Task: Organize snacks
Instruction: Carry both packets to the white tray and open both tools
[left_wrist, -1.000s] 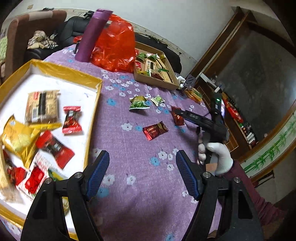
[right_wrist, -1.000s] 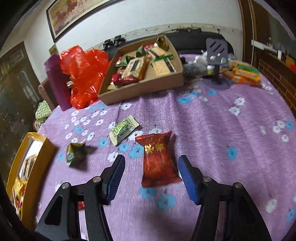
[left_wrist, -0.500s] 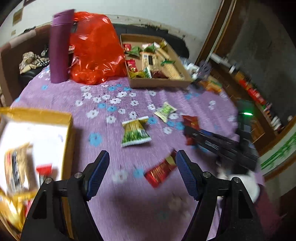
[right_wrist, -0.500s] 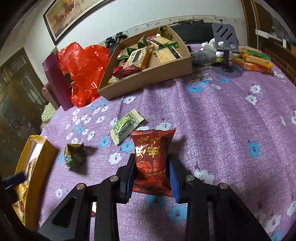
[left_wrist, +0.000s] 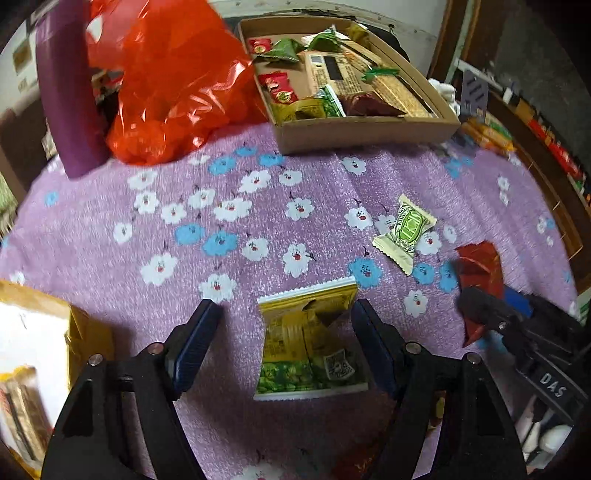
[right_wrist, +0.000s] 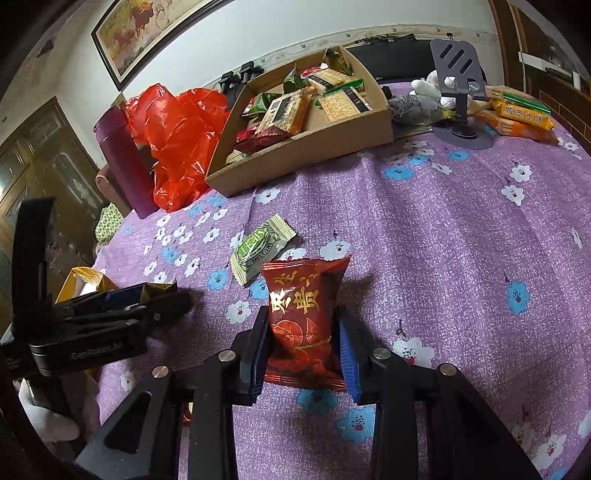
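On the purple flowered worktop (left_wrist: 280, 206), between the spread blue pads of the left hand-held gripper (left_wrist: 286, 343), lies a yellow and green snack packet (left_wrist: 308, 350); the jaws stand wide, and the right pad sits just beside the packet's top corner while the left pad is apart from it. Near it to the right lies a small cream and green candy wrapper (left_wrist: 404, 232) flat on the cloth. In the right wrist view the right hand-held gripper (right_wrist: 304, 341) is narrowed onto a dark red snack packet (right_wrist: 304, 321) with gold characters, both pads pressing its sides (whether it is lifted off the cloth I cannot tell). The same cream and green wrapper (right_wrist: 260, 249) lies just beyond the red packet's upper left corner. Farther back stands a cardboard box (right_wrist: 314, 151) holding assorted packets and biscuit bars, with a crumpled red plastic bag (right_wrist: 177, 140) touching its left side and a purple flask (right_wrist: 123, 162) upright beside the bag. At the left edge of the left wrist view a yellow tray (left_wrist: 85, 332) with a white floor shows its corner, blurred. To the right of the box in the right wrist view stand a grey phone stand (right_wrist: 460, 70) and orange biscuit packs (right_wrist: 519, 118)
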